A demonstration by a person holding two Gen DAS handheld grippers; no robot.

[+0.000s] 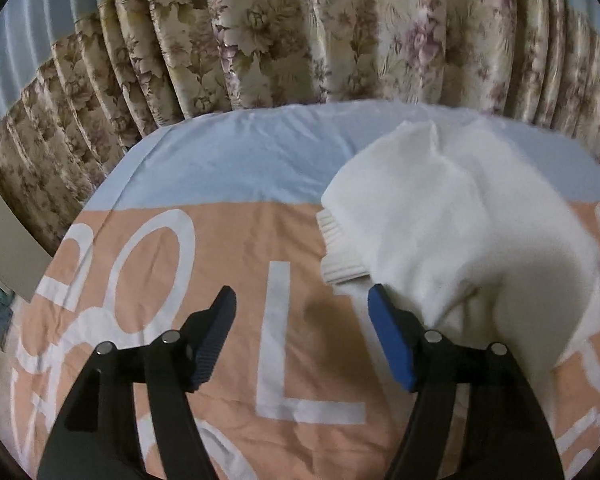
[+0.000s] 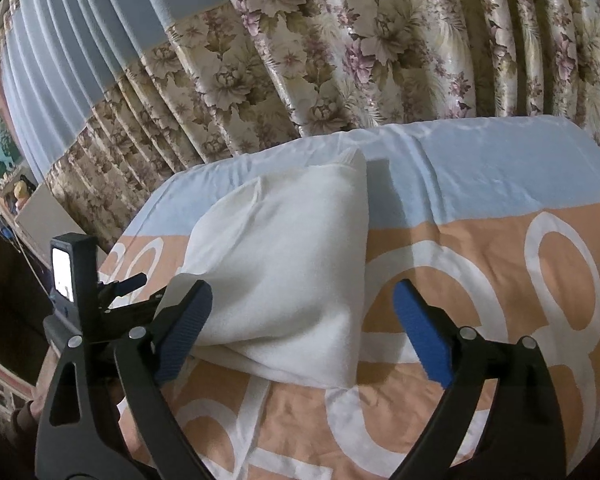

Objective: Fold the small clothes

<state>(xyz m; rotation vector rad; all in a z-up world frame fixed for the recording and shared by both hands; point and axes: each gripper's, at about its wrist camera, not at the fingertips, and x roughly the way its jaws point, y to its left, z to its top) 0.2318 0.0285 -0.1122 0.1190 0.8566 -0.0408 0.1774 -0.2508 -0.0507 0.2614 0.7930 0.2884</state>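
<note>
A white knit garment (image 1: 460, 216) lies folded in a puffy bundle on the bed, its ribbed cuff (image 1: 340, 248) showing at its left side. My left gripper (image 1: 302, 300) is open and empty, just left of the garment's near edge, with its right finger (image 1: 392, 344) beside the fabric. In the right wrist view the garment (image 2: 288, 268) lies ahead and left. My right gripper (image 2: 300, 300) is open, its jaws standing either side of the garment's near end, holding nothing. The left gripper also shows in the right wrist view (image 2: 128, 284) at the left.
The bed cover (image 1: 228, 272) is peach with large white letters and a pale blue band (image 2: 480, 172) at the far side. Floral curtains (image 1: 300, 40) hang close behind the bed. Shelves and clutter (image 2: 8, 184) stand at the far left.
</note>
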